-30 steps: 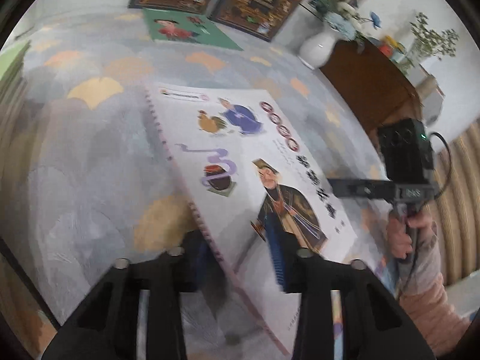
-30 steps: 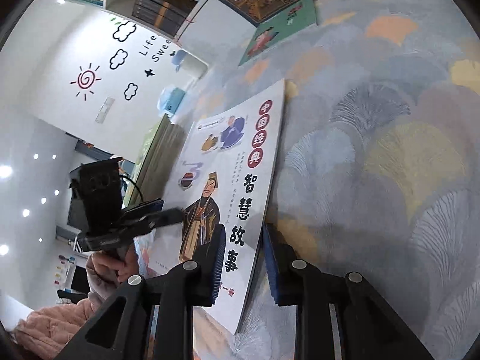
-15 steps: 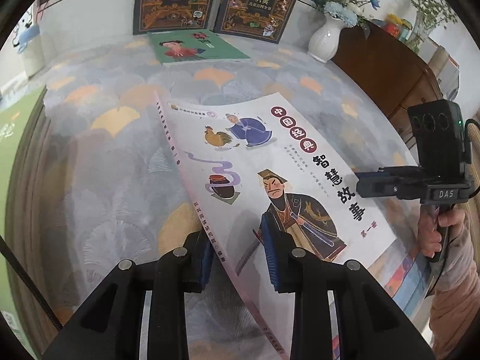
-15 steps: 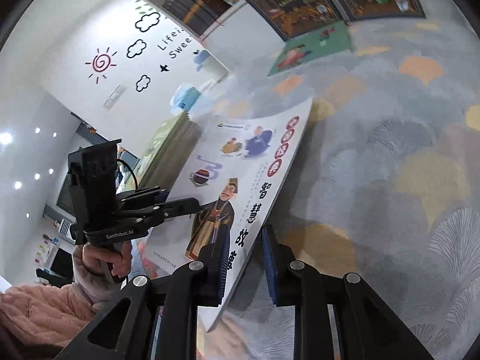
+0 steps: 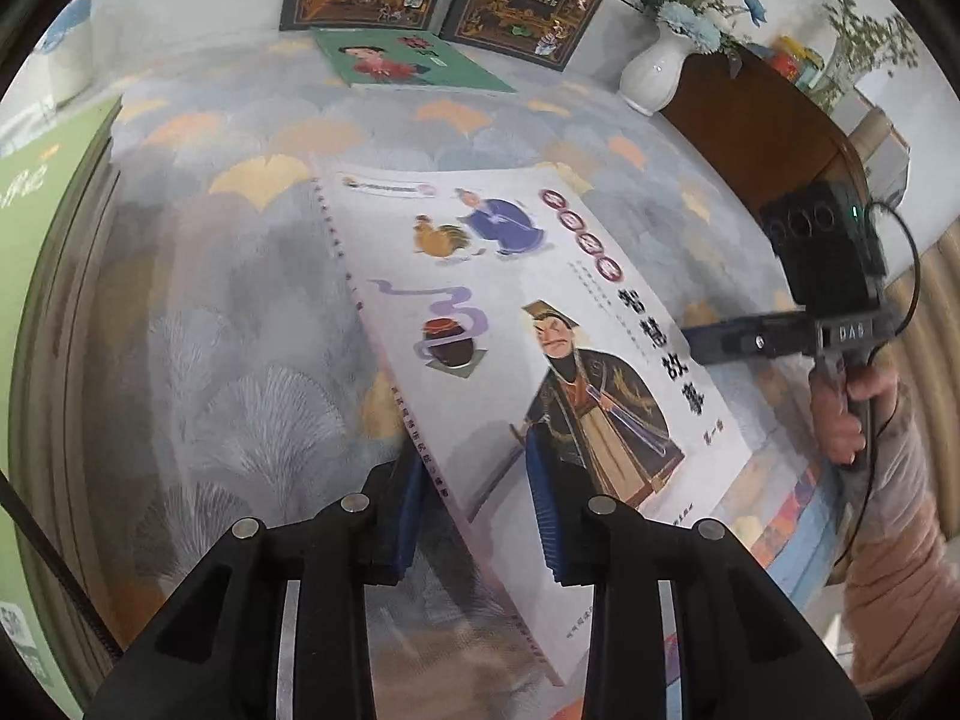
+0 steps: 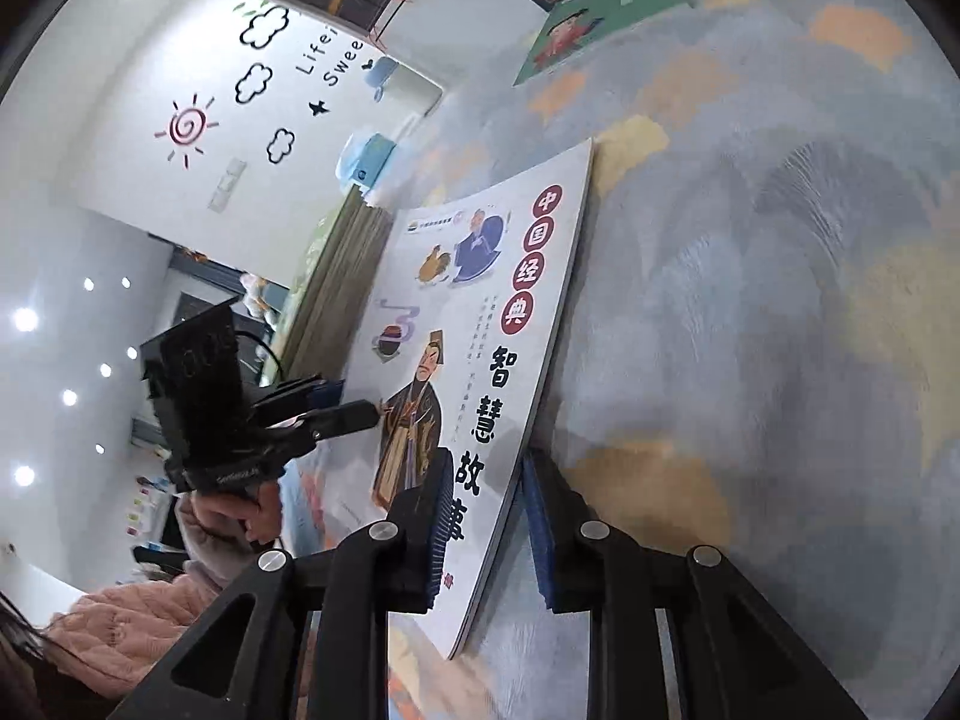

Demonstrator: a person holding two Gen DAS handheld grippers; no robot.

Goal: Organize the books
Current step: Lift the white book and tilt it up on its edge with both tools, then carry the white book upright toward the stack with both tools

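Now left fingers (image 5: 474, 510) opening astride white book (image 5: 528, 330) spine edge; right fingers (image 6: 480, 525) seemingly pinch opposite edge; rug (image 5: 228, 360) around.

I had my left claw (image 5: 474, 516) angled steeply downward with its jaws opening a touch around the book's (image 5: 510, 324) spine edge, while my right claw (image 6: 480, 522), tipped less steeply, gripped the opposite edge, each handle held in a hand (image 5: 852, 414) with a pink sleeve (image 6: 120, 618).
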